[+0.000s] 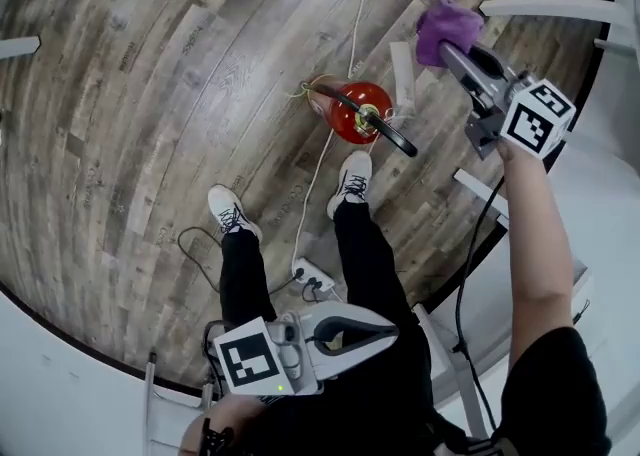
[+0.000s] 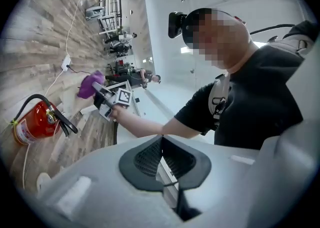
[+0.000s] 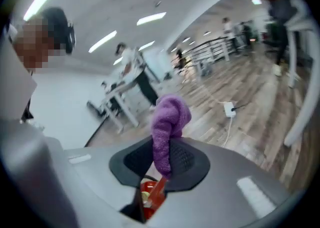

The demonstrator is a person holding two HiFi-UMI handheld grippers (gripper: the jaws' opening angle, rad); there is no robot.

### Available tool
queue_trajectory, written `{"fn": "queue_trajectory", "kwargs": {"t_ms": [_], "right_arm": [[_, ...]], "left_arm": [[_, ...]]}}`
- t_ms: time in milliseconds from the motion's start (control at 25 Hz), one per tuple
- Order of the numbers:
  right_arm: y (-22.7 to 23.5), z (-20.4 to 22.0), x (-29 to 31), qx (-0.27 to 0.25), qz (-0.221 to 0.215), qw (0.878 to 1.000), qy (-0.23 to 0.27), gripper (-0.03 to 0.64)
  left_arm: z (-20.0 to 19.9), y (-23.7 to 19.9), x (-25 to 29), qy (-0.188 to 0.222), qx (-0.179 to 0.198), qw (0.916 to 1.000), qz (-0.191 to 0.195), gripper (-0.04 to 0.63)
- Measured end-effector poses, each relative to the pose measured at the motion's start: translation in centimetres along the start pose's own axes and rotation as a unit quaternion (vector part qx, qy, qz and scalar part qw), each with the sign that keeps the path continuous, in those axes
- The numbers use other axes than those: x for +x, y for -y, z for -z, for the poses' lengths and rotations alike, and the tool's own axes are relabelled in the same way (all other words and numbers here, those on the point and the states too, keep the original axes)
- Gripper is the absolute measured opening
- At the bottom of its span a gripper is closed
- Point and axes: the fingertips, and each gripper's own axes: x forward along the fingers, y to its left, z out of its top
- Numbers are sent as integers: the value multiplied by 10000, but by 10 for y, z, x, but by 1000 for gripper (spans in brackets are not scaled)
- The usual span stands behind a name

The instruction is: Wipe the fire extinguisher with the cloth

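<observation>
Closest to the head camera, low and against the person's dark trousers, is the grey left gripper [image 1: 380, 329] with its black-and-white marker cube. Its jaws are clenched together with nothing between them.

Further out, at the end of a bare outstretched arm, the grey right gripper [image 1: 455, 49] grasps a fuzzy purple cloth [image 1: 447, 29]. Its own view shows the pads pinching one fold, with most of the cloth bunched loose above them.

On the wood-plank floor [image 1: 150, 94], a red cylindrical fire extinguisher [image 1: 360, 112] with a black hose [image 1: 390, 132] appears to stand upright. It sits just ahead of the person's white right shoe [image 1: 352, 179] and well below the raised cloth. Wiping does not look to have begun.

A white cable [image 1: 352, 24] runs past the extinguisher to a white power strip [image 1: 312, 277] lying between the feet.

Likely risks:
- The extinguisher stands free and nothing steadies it. The empty left gripper is well away, so a sideways wipe could tip or roll it.
- Only a fold is gripped, so dragging over the cylinder could pull the cloth out of the jaws.
- Loose cloth could catch on the hose or the valve handle.
- Stepping or bending closer could snag a foot on the cable or the power strip.
</observation>
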Motion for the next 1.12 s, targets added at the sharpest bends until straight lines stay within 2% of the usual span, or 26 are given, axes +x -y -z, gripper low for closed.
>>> {"fn": "queue_trajectory", "kwargs": {"t_ms": [40,120,200,320,520,640,760,840,960,1120], "right_arm": [[5,0,-38,521,308,9957,702,60],[8,17,-104,1456,686,9702,1813,60],[-4,54,-143,2211,822,9409,2432,60],[-36,122,-146,3016,729,9137,2625,60],[-58,216,-82,4268,198,8654,2619,60],[-51,251,-49,4749,175,8378,2688,60],[-36,268,-30,5066,165,8072,3026,60],[-27,283,-16,5129,185,8027,3038,60],[-8,313,11,5171,364,8074,2817,60],[35,362,55,5430,891,7935,2599,60]], "left_arm": [[4,1,4,-131,-11,9999,33,-3],[14,3,12,-359,-11,9993,82,-3],[23,5,16,-576,-28,9982,162,-3],[37,9,22,-846,-97,9960,281,-3],[58,8,34,-1027,-196,9940,332,-3],[69,4,28,-1124,-253,9930,272,-3],[76,-6,17,-1173,-299,9925,178,-3],[79,-10,11,-1135,-323,9929,165,-3],[84,-18,-1,-1152,-323,9927,173,-3],[96,-50,-30,-1138,-380,9928,25,-3]]}}
